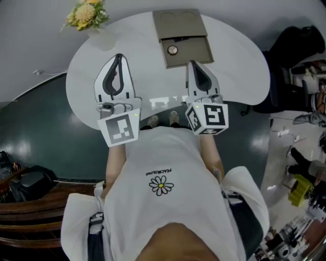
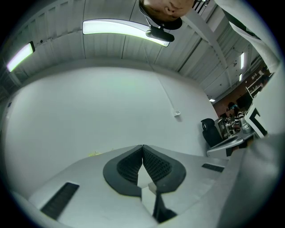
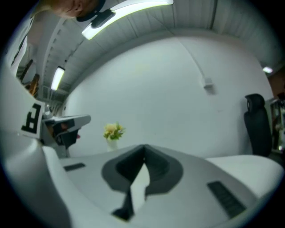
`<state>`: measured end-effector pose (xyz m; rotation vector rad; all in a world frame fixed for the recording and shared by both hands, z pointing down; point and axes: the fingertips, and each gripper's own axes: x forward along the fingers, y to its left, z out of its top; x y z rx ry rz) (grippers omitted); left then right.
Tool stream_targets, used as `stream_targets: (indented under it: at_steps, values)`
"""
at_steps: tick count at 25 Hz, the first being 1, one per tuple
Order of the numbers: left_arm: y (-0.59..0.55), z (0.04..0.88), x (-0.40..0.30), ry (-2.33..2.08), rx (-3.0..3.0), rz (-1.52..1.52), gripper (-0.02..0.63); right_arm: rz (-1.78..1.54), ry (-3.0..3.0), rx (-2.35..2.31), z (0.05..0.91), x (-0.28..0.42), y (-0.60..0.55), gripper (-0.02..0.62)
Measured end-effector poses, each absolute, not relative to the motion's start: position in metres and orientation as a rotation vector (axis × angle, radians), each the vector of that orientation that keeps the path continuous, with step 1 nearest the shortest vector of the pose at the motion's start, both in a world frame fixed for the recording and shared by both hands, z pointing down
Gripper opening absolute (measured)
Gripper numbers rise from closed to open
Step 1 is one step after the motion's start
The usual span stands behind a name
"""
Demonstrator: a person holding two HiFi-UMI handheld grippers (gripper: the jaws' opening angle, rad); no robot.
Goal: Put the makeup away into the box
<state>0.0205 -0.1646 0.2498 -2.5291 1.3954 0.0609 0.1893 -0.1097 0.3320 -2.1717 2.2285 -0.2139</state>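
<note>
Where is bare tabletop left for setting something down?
The table is bare left of the box, up to the flowers, and right of the box out to the rim. Crowded at the far middle: the box and its open drawer with a small round item. Left tongs and right tongs hang over the near side, shut, empty.

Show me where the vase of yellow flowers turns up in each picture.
Head view: vase of yellow flowers, top left corner, at the table's far edge.
Left gripper view: only a faint yellow-green speck low left, probably them.
Right gripper view: flowers left of centre, small but clear.
Shared landmark: the black chair, at the right in every view.
</note>
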Motion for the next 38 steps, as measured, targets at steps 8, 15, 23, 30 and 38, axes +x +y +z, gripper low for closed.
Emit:
stream_targets:
  at_steps: [8,15,23,30,38]
  values:
    - [-0.159,0.249,0.021,1.381,-2.525,0.047,0.021,-0.261,2.183,-2.212,0.344,0.199,-0.094,0.029]
    - [-0.154,0.247,0.026,1.364,-2.532,0.065,0.021,-0.205,2.208,-2.259,0.343,0.198,-0.086,0.029]
    - [-0.146,0.245,0.036,1.339,-2.536,0.058,0.021,-0.149,2.212,-2.288,0.335,0.205,-0.078,0.029]
    - [-0.145,0.244,0.039,1.357,-2.51,0.04,0.021,-0.151,2.229,-2.262,0.334,0.211,-0.08,0.029]
    - [-0.151,0.249,0.045,1.39,-2.49,0.004,0.021,-0.18,2.269,-2.231,0.344,0.217,-0.091,0.029]
